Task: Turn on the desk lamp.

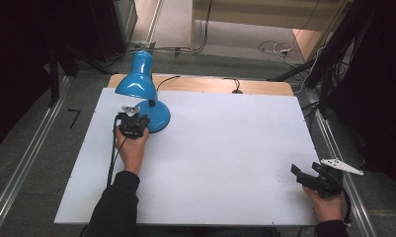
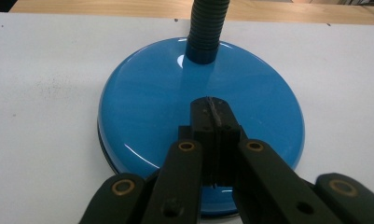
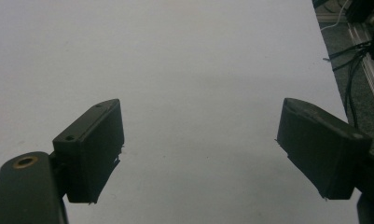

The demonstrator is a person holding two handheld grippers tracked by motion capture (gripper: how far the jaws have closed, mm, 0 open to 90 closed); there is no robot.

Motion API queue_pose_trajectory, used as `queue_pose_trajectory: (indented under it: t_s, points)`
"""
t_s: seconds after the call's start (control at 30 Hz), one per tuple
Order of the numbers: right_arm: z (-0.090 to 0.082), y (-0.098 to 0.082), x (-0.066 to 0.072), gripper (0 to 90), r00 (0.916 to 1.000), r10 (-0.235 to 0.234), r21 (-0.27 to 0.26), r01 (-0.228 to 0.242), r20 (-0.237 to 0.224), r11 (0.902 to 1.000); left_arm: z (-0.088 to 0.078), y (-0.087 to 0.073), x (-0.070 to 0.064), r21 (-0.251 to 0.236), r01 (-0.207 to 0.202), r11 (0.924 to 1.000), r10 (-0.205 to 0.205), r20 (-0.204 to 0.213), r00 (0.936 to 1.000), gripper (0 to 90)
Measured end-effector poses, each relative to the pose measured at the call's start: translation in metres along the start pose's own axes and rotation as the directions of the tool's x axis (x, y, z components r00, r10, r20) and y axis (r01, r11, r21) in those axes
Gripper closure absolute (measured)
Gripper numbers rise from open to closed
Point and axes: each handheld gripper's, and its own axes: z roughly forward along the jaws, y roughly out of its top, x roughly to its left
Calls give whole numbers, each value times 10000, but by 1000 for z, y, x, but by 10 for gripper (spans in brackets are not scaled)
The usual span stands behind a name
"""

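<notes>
Left gripper [image 2: 214, 116]: jaws pressed together, nothing between them, tips over the blue lamp base [image 2: 147, 98], far-left on the white board [image 1: 225, 148] near its back edge. Right gripper [image 3: 201, 149]: jaws wide apart, empty, at the board's near-right corner. Bare board lies between them.

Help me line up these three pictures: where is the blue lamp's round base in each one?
High view: the lamp base sits left of centre on the white table, just beyond the left claw.
Left gripper view: the base spreads across the middle, with the shut claw over its near part.
Right gripper view: not in it; bare table between open jaws.
Shared landmark: the white table.
</notes>
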Motion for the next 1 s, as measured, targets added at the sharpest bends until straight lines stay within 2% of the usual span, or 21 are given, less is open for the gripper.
queue_pose_trajectory:
  t_s: [0.27, 0.43, 1.0]
  points:
    - [0, 0, 0, 132, 10000, -18, 2, 18, -3, 10000, 0, -1, -1, -8, -122, 9999, 122, -16, 9999, 900]
    - [0, 0, 0, 132, 10000, -16, 16, 16, -6, 10000, 0, -1, 2, -8, -78, 10000, 78, 163, 9998, 900]
    - [1, 0, 1, 132, 10000, -26, 62, 26, -10, 10000, 0, -1, 0, -10, -271, 9996, 271, 67, 9996, 900]
